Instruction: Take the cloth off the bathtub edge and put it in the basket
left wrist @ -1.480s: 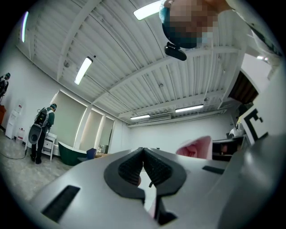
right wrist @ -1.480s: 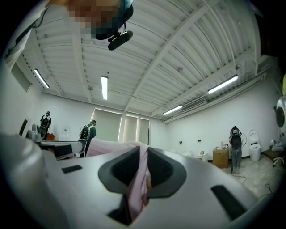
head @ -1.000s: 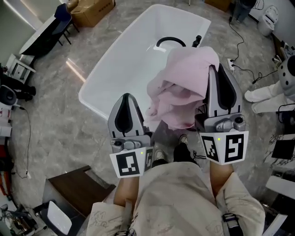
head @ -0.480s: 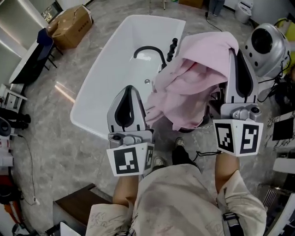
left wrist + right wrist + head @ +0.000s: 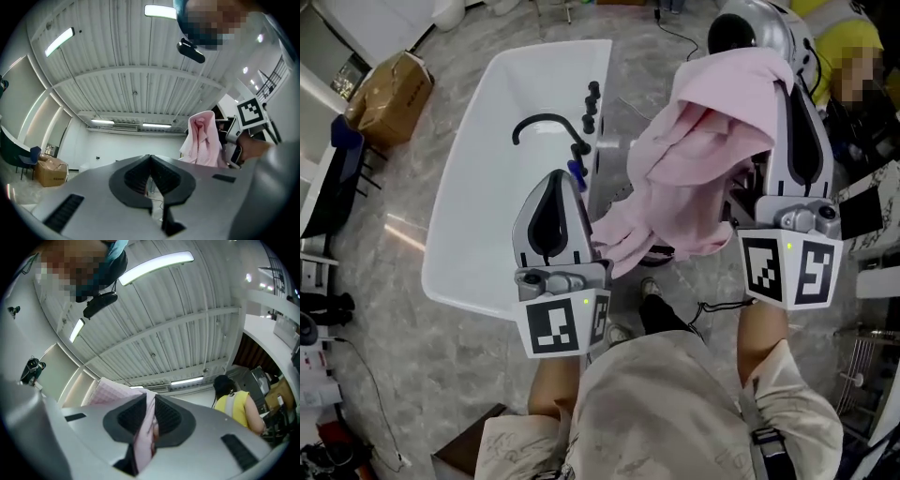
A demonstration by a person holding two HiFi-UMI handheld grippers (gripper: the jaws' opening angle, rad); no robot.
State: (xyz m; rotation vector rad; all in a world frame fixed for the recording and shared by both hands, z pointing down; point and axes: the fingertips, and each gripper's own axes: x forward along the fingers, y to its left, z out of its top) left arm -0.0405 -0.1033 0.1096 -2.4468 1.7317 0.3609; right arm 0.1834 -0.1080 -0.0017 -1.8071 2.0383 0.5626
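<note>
Marbled floor (image 5: 412,375), white bathtub (image 5: 487,169), pink cloth (image 5: 703,169) clamped

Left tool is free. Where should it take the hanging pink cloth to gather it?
Take the lowest loose fold of the pink cloth, coming in from the side of the left tool. The right tool pinches the cloth near its top, so that fold dangles free and hangs closest to the left tool.

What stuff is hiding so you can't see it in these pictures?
- Basket: in no view.
- Right gripper tips, head view: covered by the cloth.
- Tub, near right edge, head view: behind the cloth and left gripper.
- Tub, both gripper views: out of frame; they look up at the ceiling.
</note>
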